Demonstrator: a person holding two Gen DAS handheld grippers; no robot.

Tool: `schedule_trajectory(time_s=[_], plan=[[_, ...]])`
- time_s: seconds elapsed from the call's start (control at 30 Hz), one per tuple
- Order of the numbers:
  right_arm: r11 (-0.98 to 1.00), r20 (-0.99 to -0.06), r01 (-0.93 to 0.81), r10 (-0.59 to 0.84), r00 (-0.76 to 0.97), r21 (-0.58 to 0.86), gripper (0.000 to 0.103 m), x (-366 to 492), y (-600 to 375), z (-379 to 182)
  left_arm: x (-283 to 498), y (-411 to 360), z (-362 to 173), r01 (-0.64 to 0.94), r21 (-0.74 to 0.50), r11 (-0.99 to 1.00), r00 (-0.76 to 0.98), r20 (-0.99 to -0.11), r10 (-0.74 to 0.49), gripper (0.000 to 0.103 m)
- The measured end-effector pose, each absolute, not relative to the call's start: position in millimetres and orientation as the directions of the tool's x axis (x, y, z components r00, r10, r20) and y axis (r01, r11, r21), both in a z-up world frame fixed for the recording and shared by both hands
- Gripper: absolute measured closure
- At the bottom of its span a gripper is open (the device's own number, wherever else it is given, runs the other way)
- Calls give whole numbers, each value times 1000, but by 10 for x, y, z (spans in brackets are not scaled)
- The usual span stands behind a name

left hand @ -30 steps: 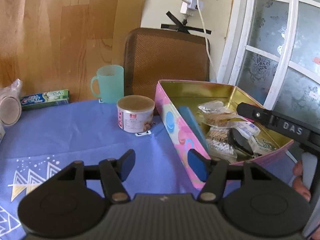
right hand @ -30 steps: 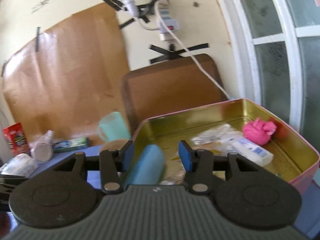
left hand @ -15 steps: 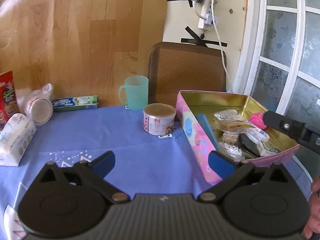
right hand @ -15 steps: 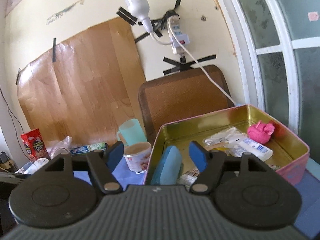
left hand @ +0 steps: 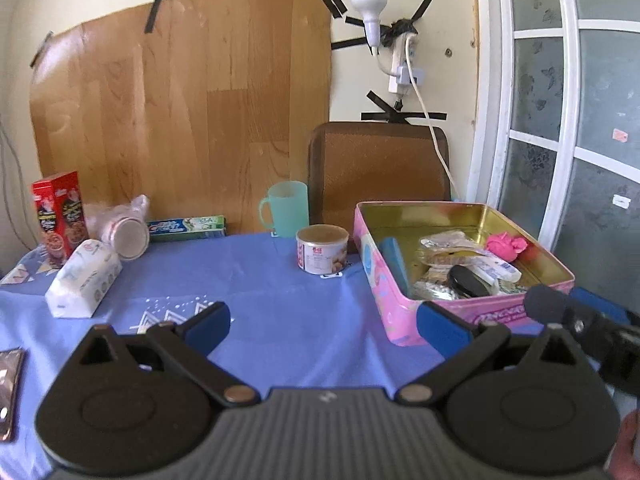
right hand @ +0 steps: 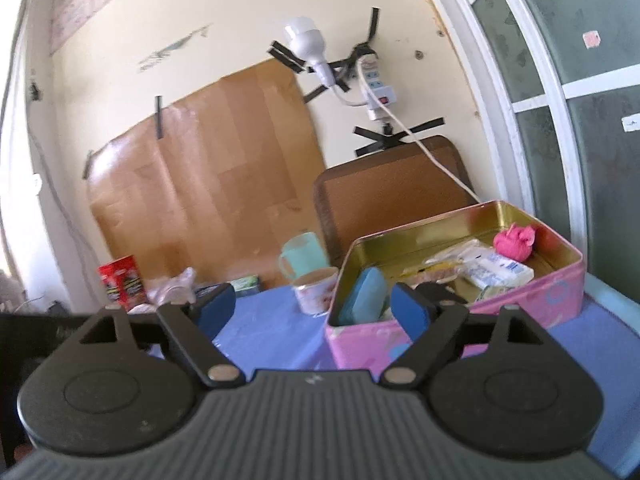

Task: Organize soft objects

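Note:
A pink tin box (left hand: 404,312) (right hand: 560,300) with a gold inside stands at the right of the blue tablecloth. In it lie a blue sponge (left hand: 394,258) (right hand: 364,294), a pink cloth ball (left hand: 505,245) (right hand: 515,241), a white packet (right hand: 500,272), a black item (left hand: 466,280) and other small wrapped things. My left gripper (left hand: 322,326) is open wide over the cloth, in front of the box, with nothing between its fingers. My right gripper (right hand: 314,312) hangs before the box's near corner; its jaws are opening and hold nothing. Its tip (left hand: 560,308) shows in the left wrist view.
A tissue pack (left hand: 84,280), a red snack box (left hand: 60,216), bagged cups (left hand: 124,228), a toothpaste box (left hand: 186,227), a green mug (left hand: 286,208) and a tin can (left hand: 322,250) stand on the cloth. A brown chair back (left hand: 380,168) rises behind the table.
Both grippers have drawn back from the tin box and spread their jaws. The right one let go of the blue sponge, which stays in the box.

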State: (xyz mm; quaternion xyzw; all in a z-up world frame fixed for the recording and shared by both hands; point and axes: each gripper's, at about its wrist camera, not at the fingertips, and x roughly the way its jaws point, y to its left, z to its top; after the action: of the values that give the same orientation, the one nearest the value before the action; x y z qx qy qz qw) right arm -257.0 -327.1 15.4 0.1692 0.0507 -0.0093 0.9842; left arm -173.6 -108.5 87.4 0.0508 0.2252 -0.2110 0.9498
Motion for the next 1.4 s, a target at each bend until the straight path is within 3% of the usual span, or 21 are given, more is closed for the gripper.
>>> schedule_trajectory(time_s=[0.23, 0.43, 0.77, 1.03, 1.17, 1.4], plan=[[948, -75, 54, -32, 997, 313, 10, -2772, -3324, 84, -2076, -1101, 809, 373, 31, 927, 865, -372, -335, 0], [925, -102, 93, -59, 993, 369, 10, -2720, -3409, 7, -2075, -1162, 806, 427, 43, 903, 822, -435, -368, 0], [917, -84, 185, -166, 983, 355, 10, -3014, -3246, -88, -2173, -1159, 713, 427, 59, 902, 818, -451, -358, 0], [910, -78, 189, -172, 982, 369, 10, -3031, -3216, -98, -2134, -1095, 684, 425, 1, 905, 786, -497, -369, 0], [911, -55, 200, -194, 980, 361, 10, -3064, -3219, -96, -2209, -1143, 664, 413, 57, 909, 810, -478, -338, 0], [909, -55, 200, -194, 980, 367, 10, -3079, -3202, -118, -2230, -1139, 666, 428, 51, 902, 802, -481, -353, 0]])
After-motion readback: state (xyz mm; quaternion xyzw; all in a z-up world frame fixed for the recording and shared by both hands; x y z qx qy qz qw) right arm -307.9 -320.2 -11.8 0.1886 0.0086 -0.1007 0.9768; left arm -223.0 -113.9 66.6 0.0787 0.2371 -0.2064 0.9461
